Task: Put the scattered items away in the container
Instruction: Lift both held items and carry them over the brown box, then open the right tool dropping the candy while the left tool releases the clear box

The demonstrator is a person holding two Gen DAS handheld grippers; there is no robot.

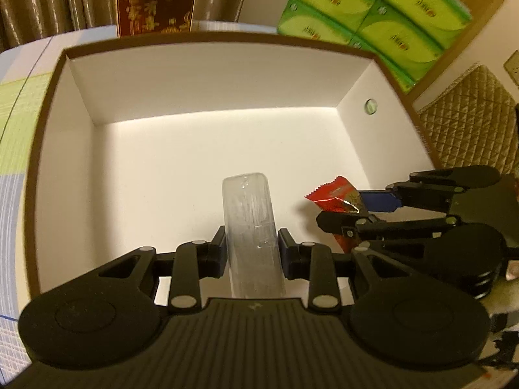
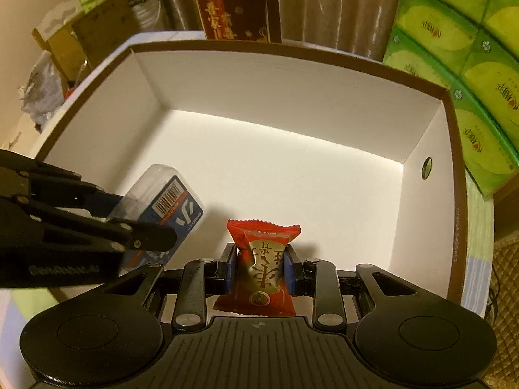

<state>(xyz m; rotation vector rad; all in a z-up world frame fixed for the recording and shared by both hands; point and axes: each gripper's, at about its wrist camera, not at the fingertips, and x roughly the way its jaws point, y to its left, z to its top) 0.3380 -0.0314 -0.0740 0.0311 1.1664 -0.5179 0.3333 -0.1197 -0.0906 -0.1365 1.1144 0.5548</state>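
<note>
A white box with a brown rim (image 1: 207, 37) (image 2: 292, 53) lies open below both grippers, its white floor bare. My left gripper (image 1: 251, 253) is shut on a clear plastic case (image 1: 249, 227) that stands up between the pads, above the near part of the box. From the right wrist view the same case (image 2: 168, 201) shows a blue barcode label, with the left gripper (image 2: 136, 223) on it. My right gripper (image 2: 261, 272) is shut on a red and gold snack packet (image 2: 262, 259), also over the box's near edge. In the left wrist view that packet (image 1: 334, 194) hangs from the right gripper (image 1: 360, 209).
Green tissue packs (image 1: 373, 9) (image 2: 454, 48) are stacked behind the box at the right. A dark red gift box (image 1: 155, 0) (image 2: 233, 3) stands behind it. Cardboard boxes and bags (image 2: 81, 32) crowd the far left. A quilted beige cushion (image 1: 470, 120) lies right.
</note>
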